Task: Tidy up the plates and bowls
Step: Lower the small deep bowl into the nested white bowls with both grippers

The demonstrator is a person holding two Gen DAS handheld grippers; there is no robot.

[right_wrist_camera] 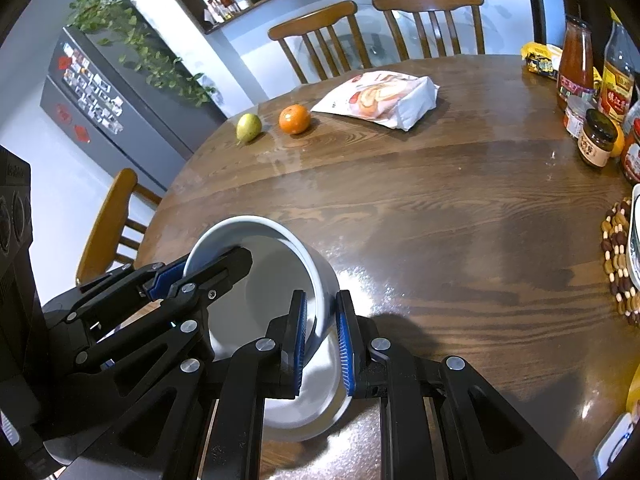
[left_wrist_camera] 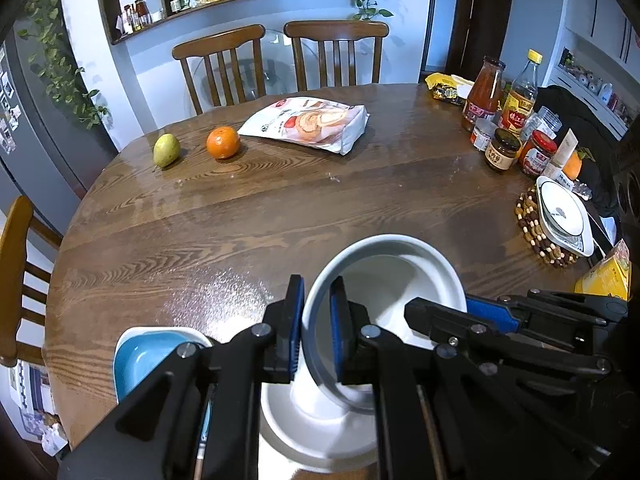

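Observation:
A deep white bowl (left_wrist_camera: 384,276) with a grey-blue rim hangs tilted over the near part of the round wooden table (left_wrist_camera: 280,216). My left gripper (left_wrist_camera: 317,294) is shut on its left rim, one blue pad inside and one outside. My right gripper (right_wrist_camera: 322,306) is shut on the opposite rim of the same bowl (right_wrist_camera: 280,248). Each gripper also shows in the other's view: the right gripper (left_wrist_camera: 444,306) and the left gripper (right_wrist_camera: 212,266). Under the bowl shows a white dish (left_wrist_camera: 316,436); I cannot tell whether they touch. A blue square dish (left_wrist_camera: 144,356) sits at the lower left.
Square white plates (left_wrist_camera: 564,216) are stacked on a beaded trivet (left_wrist_camera: 528,224) at the right edge. Jars and bottles (left_wrist_camera: 504,120) crowd the far right. A pear (left_wrist_camera: 166,150), an orange (left_wrist_camera: 223,142) and a snack bag (left_wrist_camera: 308,122) lie at the far side. Wooden chairs ring the table.

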